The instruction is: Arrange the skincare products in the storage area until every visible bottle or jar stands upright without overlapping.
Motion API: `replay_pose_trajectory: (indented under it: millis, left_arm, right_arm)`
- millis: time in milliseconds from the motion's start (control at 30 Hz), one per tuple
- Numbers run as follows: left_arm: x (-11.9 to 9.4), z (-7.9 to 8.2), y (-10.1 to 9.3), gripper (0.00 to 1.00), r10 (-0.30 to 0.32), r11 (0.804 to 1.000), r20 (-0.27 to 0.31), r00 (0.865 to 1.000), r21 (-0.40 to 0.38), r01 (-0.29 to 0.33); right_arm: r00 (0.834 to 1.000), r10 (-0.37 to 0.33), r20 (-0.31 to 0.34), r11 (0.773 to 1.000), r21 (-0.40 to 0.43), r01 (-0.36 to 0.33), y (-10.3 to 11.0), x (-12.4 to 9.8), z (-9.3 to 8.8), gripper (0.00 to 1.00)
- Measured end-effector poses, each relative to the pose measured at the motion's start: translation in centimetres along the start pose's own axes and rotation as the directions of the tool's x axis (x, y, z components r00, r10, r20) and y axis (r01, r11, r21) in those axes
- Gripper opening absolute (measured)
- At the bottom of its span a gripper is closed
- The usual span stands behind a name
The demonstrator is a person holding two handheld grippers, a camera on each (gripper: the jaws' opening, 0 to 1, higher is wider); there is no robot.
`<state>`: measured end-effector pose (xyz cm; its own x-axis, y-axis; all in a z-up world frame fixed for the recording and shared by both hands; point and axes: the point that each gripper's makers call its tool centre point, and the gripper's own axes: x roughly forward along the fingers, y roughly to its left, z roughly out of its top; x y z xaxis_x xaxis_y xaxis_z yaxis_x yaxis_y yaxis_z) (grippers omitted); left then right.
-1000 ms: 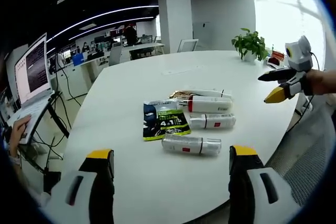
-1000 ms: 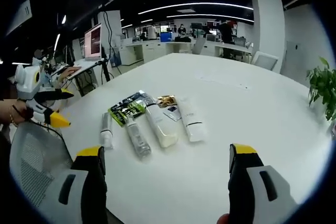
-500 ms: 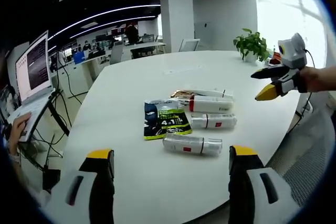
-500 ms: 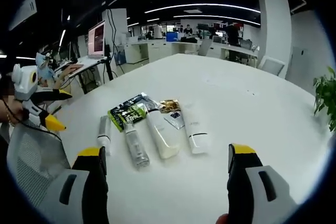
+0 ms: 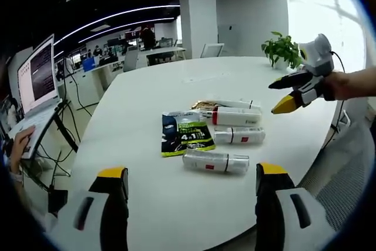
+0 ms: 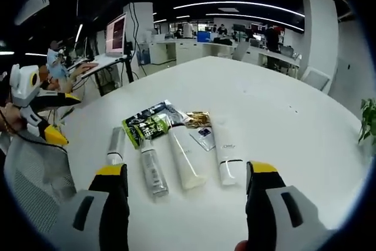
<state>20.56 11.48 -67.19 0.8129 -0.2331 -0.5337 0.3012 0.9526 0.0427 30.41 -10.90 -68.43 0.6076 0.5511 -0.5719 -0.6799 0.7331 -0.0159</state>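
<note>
Several skincare products lie flat in a row on the white table (image 5: pixel 147 86). In the left gripper view they are a clear bottle (image 5: pixel 214 161), a white tube with a red band (image 5: pixel 238 136) and a red-capped white tube (image 5: pixel 235 116), beside a green sachet (image 5: pixel 185 135). My left gripper (image 5: pixel 191 171) hovers open near the table edge, short of the clear bottle. My right gripper (image 5: pixel 273 98) hangs open to the right of the tubes. In the right gripper view, my right gripper (image 6: pixel 187 168) stands open just over the big white tube (image 6: pixel 187 163). My left gripper (image 6: pixel 70 119) shows open at the left.
A gold sachet (image 6: pixel 197 119) and a small sachet (image 6: pixel 205 136) lie behind the tubes. A laptop on a stand (image 5: pixel 35 77) and a person's hand (image 5: pixel 20 145) are left of the table. A potted plant (image 5: pixel 282 48) stands at the far edge. A mesh chair (image 6: pixel 35 168) is close by.
My right gripper has moved in toward the row of products, which now look larger and closer in its view. My left gripper has barely moved. The products lie as before.
</note>
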Motion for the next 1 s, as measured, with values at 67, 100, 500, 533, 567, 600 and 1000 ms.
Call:
replay_pose_trajectory:
  millis: [67, 100, 500, 533, 567, 600, 1000]
  left_arm:
    - [0.1, -0.1, 0.0, 0.85, -0.002, 1.0, -0.007, 1.0, 0.007, 0.002]
    - [0.1, -0.1, -0.2, 0.85, -0.005, 1.0, -0.009, 1.0, 0.014, 0.005]
    - [0.2, -0.3, -0.5, 0.85, -0.015, 1.0, -0.019, 1.0, 0.028, 0.015]
    - [0.2, -0.3, -0.5, 0.85, -0.015, 0.999, -0.02, 1.0, 0.029, 0.015]
    - [0.2, -0.4, -0.6, 0.85, -0.014, 0.999, -0.024, 1.0, 0.034, 0.015]
    - [0.2, -0.4, -0.6, 0.85, -0.016, 0.999, -0.027, 1.0, 0.036, 0.017]
    - [0.3, -0.7, -0.1, 0.84, -0.008, 1.0, -0.036, 0.999, 0.016, 0.008]
  right_arm:
    - [1.0, 0.007, -0.002, 1.0, -0.007, -0.007, 0.0, 0.5, 0.1, 0.81]
    - [1.0, 0.011, -0.008, 1.0, -0.013, -0.011, 0.0, 0.8, 0.2, 0.8]
    - [0.995, 0.065, -0.082, 0.997, -0.034, -0.068, -0.2, 4.2, 0.5, 0.69]
    - [0.994, 0.069, -0.086, 0.997, -0.038, -0.072, -0.2, 4.3, 0.5, 0.68]
    - [0.992, 0.081, -0.098, 0.995, -0.048, -0.086, 0.0, 4.8, 0.3, 0.68]
    - [0.991, 0.086, -0.106, 0.994, -0.052, -0.092, 0.1, 5.2, 0.3, 0.67]
    - [0.976, 0.132, -0.175, 0.984, -0.096, -0.15, 1.0, 9.0, -0.6, 0.55]
